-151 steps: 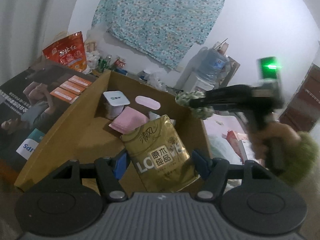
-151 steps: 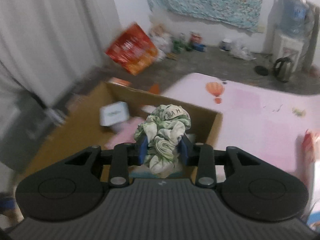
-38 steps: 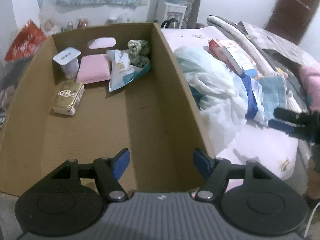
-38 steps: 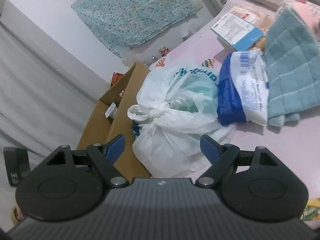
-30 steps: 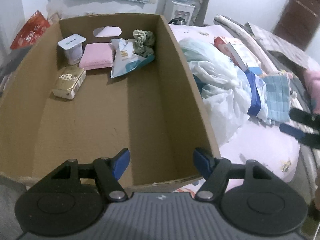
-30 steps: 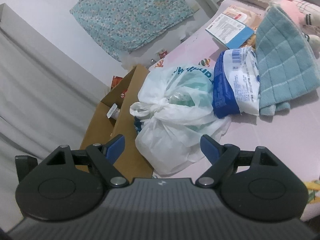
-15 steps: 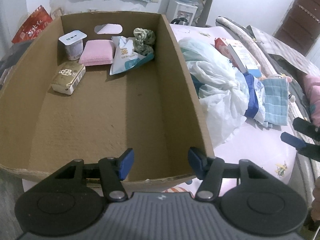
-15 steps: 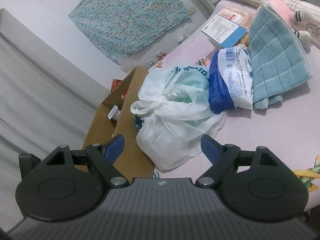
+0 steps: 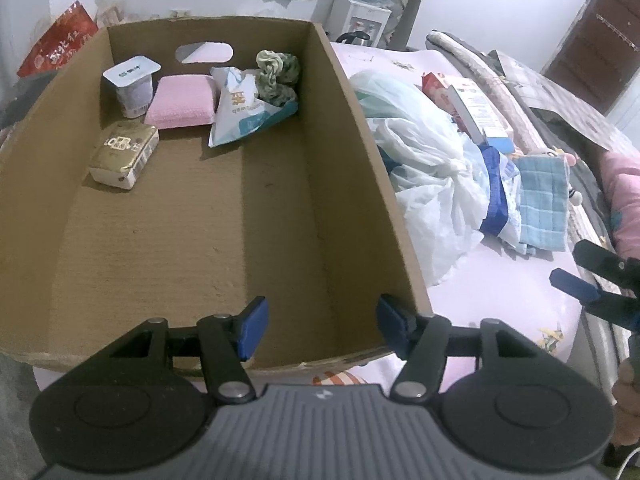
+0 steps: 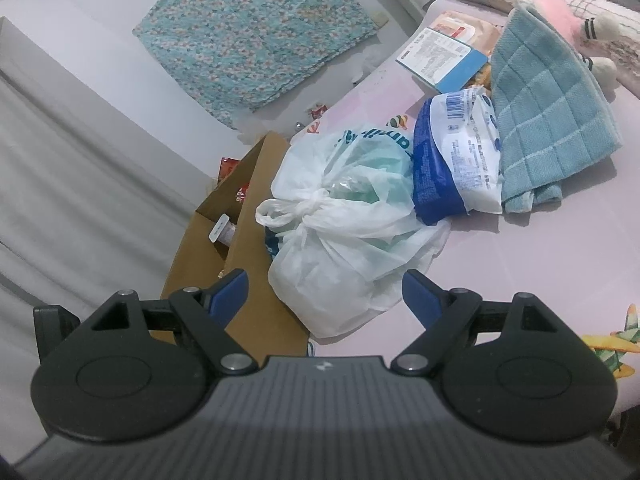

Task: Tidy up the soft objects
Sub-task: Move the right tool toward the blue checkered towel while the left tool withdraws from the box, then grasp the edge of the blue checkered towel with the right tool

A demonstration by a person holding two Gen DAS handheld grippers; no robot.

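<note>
Over the near rim of the cardboard box (image 9: 352,92), your left gripper (image 9: 318,330) hangs released and empty.
Your right gripper (image 10: 324,292) gapes too, holding nothing, just above the tied white plastic bag (image 10: 344,216) beside the box's right wall. Far in the box, the green scrunchie (image 9: 276,76) lies on a tissue pack (image 9: 244,112), near the pink sponge (image 9: 180,100).
</note>
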